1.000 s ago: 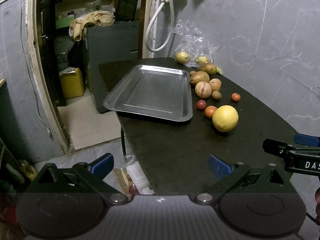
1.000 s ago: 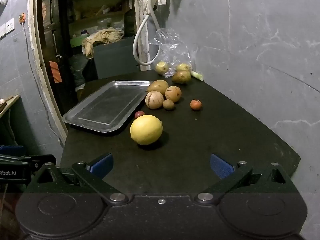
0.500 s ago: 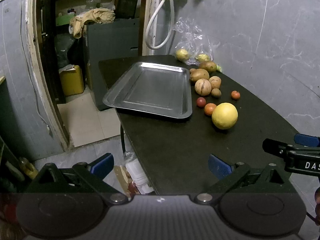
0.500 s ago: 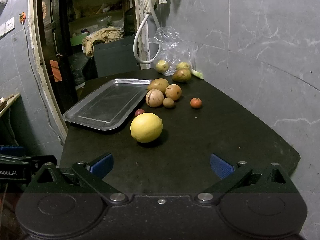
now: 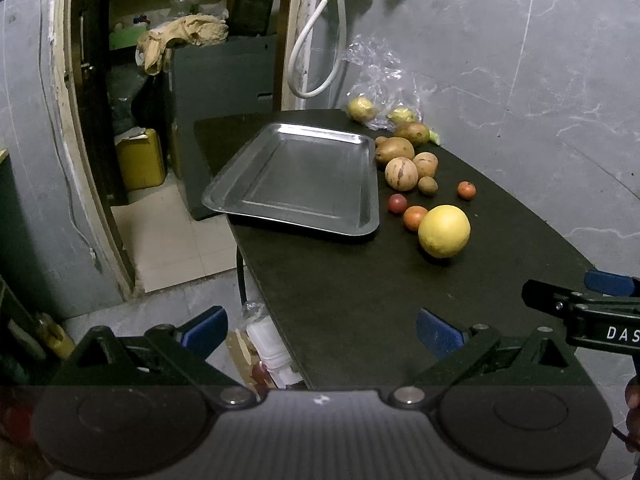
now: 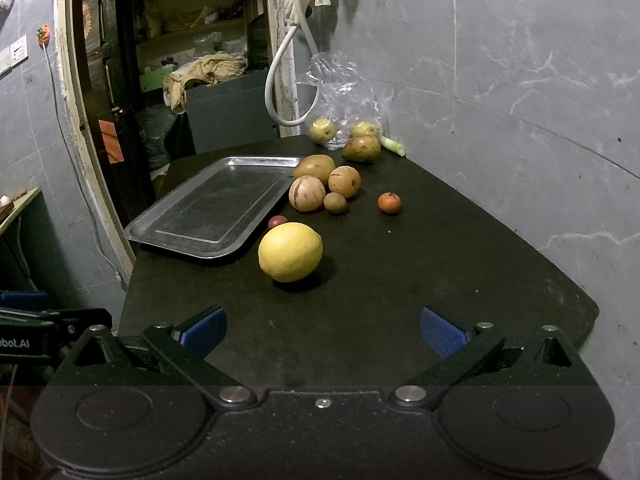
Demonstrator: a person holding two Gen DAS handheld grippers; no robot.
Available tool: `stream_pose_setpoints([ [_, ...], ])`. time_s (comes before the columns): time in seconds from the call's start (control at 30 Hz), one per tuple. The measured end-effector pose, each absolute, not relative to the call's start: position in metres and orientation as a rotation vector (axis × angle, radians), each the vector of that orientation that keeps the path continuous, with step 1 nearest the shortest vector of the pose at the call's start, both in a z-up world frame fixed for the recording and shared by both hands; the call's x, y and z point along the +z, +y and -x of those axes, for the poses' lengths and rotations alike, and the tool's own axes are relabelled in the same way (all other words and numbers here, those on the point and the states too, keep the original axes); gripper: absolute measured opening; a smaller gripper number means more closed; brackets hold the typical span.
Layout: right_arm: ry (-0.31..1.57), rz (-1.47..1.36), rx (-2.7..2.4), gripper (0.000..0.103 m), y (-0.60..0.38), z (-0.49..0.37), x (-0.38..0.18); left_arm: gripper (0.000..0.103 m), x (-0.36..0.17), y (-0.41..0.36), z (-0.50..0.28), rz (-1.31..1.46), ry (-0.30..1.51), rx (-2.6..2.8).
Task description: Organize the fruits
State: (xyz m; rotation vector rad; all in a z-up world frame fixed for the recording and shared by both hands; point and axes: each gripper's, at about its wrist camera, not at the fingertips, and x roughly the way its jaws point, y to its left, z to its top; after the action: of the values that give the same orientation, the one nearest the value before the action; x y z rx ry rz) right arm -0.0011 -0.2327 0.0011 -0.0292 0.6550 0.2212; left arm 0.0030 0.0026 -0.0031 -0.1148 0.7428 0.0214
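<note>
- The rectangular silver metal tray [image 5: 296, 176] lies flat on the black bench [image 6: 400, 280] with nothing in it; one near corner juts past the bench edge (clearest from the left wrist view).
- The large round yellow citrus fruit [image 6: 290, 252] sits on the bench just beside the tray's near right corner, apart from its rim.
- A small dark red round fruit [image 6: 277, 221] lies between the yellow citrus and the tray's right rim; a small orange round fruit [image 5: 415, 217] touches or nearly touches the citrus on the side facing the tray.
- Along the tray's far right rim sits a cluster: a brown oval fruit [image 6: 314, 167], a pale striped round fruit [image 6: 307, 193], a tan round fruit [image 6: 344, 181] and a small brown kiwi-like fruit [image 6: 335, 203].
- A lone small orange tangerine [image 6: 389, 203] lies right of that cluster, further from the tray.
- Beyond the tray's far right corner, a crumpled clear plastic bag [image 6: 344, 92] leans at the grey wall with yellowish fruit in and beside it.
- The left tongs [image 5: 320, 326] are spread wide, holding nothing, near the tray's near side at the bench edge.
- The right tongs [image 6: 322, 330] are also spread wide and empty, over the bench on the near side of the yellow citrus, well short of the tray.
</note>
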Motion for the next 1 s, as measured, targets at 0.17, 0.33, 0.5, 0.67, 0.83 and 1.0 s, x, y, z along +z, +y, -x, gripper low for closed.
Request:
stream_pose_setpoints([
  [0.17, 0.656, 0.028, 0.222, 0.103, -0.2329, 0.0012, 0.001, 0.102, -0.0023, 0.002, -0.0028, 0.122, 0.746, 0.017],
  [0.33, 0.656, 0.028, 0.221, 0.103, -0.2335, 0.0013, 0.0013, 0.102, -0.0025, 0.0014, -0.0033, 0.127, 0.749, 0.015],
  [0.5, 0.655, 0.027, 0.222, 0.103, -0.2335, 0.0014, 0.0012, 0.102, -0.0041, 0.0006, -0.0055, 0.133, 0.759, 0.009],
  [0.67, 0.656, 0.028, 0.222, 0.103, -0.2342, 0.0015, 0.0014, 0.102, -0.0056, 0.0, -0.0069, 0.137, 0.765, 0.005],
  [0.83, 0.657, 0.027, 0.222, 0.103, -0.2348, 0.0012, 0.0015, 0.102, -0.0061, -0.0014, -0.008, 0.139, 0.769, 0.003],
  [1.0, 0.67, 0.044, 0.206, 0.103, -0.234, -0.0004, 0.0026, 0.102, -0.0077, -0.0026, -0.0113, 0.14, 0.79, 0.01],
])
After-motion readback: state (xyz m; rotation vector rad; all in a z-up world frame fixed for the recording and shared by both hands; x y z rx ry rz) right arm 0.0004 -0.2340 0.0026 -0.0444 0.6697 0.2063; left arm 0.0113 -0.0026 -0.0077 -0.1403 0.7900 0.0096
